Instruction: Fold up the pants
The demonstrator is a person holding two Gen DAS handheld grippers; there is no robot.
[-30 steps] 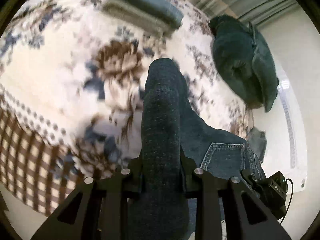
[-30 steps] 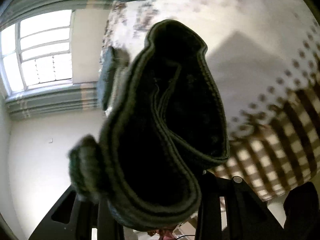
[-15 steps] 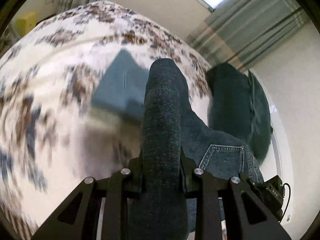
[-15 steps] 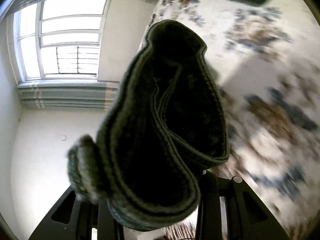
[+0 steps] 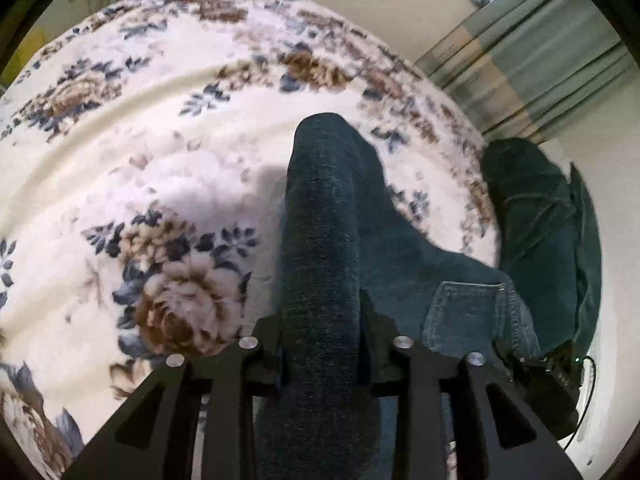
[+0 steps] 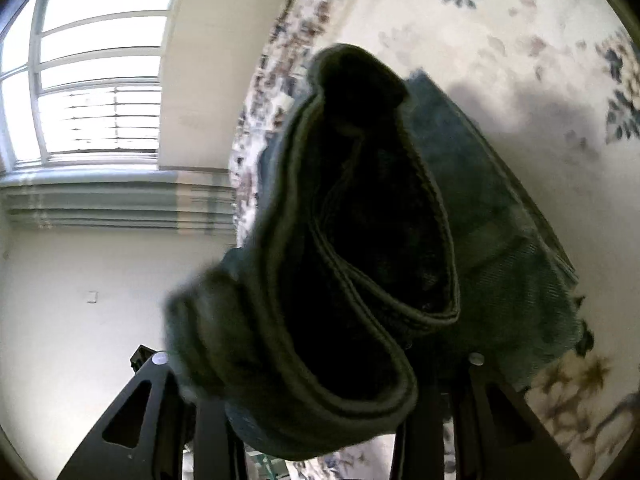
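Dark blue jeans (image 5: pixel 324 208), folded into a thick bundle, hang between both grippers just above the floral bedspread (image 5: pixel 140 140). My left gripper (image 5: pixel 320 320) has a rolled fold of denim between its fingers; its jaws are opening, but the pads still touch the cloth. A back pocket (image 5: pixel 468 312) shows to the right of it. In the right wrist view the jeans' layered hems (image 6: pixel 360 240) fill the middle and hide the fingertips of my right gripper (image 6: pixel 320 380). Its jaws are opening too, with the bundle still wedged between them.
A heap of dark green garments (image 5: pixel 536 232) lies at the bed's right edge. Striped curtains (image 5: pixel 520 48) and a pale wall stand behind the bed. A bright window (image 6: pixel 88 88) is on the left in the right wrist view.
Both grippers have swept the jeans across the bed. The folded stack and the checked border have left the views. In the right wrist view, more denim now shows to the right of the hems.
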